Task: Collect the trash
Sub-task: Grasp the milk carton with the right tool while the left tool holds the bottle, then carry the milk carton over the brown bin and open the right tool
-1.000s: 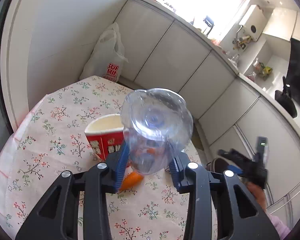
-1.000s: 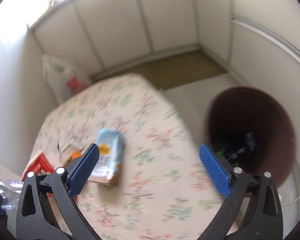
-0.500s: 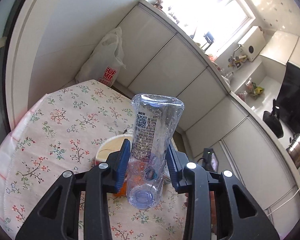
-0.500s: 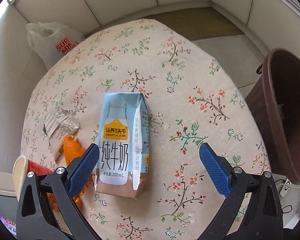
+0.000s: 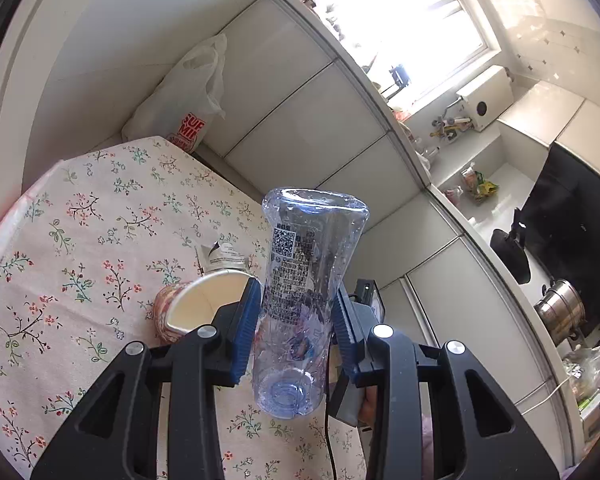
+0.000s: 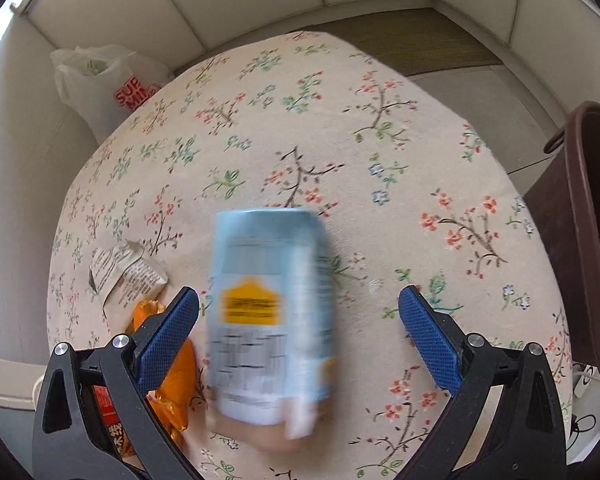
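Blue-padded right gripper [image 6: 298, 324] jaws straddle the milk carton [image 6: 270, 316], untouched.

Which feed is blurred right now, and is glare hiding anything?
Right wrist view: the milk carton is motion-smeared, its print unreadable; the tablecloth stays fairly sharp. Left wrist view: sharp, the bottle label crisp, but the window is blown out white.

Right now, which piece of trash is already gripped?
The clear plastic bottle, clamped in the left hand-held gripper. The milk carton, torn wrapper and paper cup lie on the table.
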### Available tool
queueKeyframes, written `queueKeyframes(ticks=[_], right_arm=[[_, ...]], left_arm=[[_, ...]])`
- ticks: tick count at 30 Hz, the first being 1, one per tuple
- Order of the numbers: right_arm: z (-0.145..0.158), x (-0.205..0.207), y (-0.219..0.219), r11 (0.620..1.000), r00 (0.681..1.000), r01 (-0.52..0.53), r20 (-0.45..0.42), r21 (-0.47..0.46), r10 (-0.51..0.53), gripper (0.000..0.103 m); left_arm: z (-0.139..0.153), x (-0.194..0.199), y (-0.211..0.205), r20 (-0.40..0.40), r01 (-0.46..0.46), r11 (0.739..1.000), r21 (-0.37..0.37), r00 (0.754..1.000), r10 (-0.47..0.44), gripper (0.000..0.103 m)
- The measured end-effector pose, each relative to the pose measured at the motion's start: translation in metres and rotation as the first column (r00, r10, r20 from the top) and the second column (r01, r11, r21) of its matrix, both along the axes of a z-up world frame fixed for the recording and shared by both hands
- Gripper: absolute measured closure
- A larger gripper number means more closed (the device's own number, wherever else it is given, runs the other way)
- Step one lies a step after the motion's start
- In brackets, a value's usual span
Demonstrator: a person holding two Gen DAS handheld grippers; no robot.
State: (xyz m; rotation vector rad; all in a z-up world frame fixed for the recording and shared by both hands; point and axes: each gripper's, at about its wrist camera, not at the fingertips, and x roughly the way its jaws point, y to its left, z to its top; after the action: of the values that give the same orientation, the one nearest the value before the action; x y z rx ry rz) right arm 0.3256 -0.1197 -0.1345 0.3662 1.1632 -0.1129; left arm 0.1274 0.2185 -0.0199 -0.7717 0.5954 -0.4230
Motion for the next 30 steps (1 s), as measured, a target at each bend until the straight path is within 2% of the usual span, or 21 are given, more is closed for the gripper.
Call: queueKeyframes(ticks=[3,4,6,8,19,30], right_arm=[[-0.005,0.000,0.009,0.999,0.999,-0.033,-0.013,-0.011,0.033,0.008],[-0.005,0.000,0.012,0.999,0.999,-0.041,-0.004,-0.021,0.041,0.012],[-0.004,0.000,0.018,0.995,0.997,-0.079,0.002,-0.066,0.079,0.040],[-0.002,0.002,0.021,0.990,0.994,-0.104,0.003,-0.099,0.105,0.047],[0.007,-0.005,0.021,0.986,0.990,-0.123,0.051,-0.114,0.129,0.048],[0.043,-0.017,0.007,0.988,0.985,-0.102,0.126,-0.112,0.116,0.048]], left_arm=[[0.000,0.002,-0.003,-0.003,0.005,1.000,0.011,1.000,-0.005,0.067],[0.001,0.002,-0.003,-0.001,0.005,1.000,0.017,1.000,-0.005,0.067],[0.001,0.001,-0.004,0.001,0.004,1.000,0.024,1.000,-0.004,0.067],[0.000,0.002,-0.004,-0.002,0.004,1.000,0.022,1.000,-0.004,0.067],[0.001,0.004,-0.008,-0.011,-0.006,0.999,0.038,1.000,0.006,0.067],[-0.001,0.005,-0.018,-0.024,-0.012,0.998,0.069,1.000,0.014,0.067]])
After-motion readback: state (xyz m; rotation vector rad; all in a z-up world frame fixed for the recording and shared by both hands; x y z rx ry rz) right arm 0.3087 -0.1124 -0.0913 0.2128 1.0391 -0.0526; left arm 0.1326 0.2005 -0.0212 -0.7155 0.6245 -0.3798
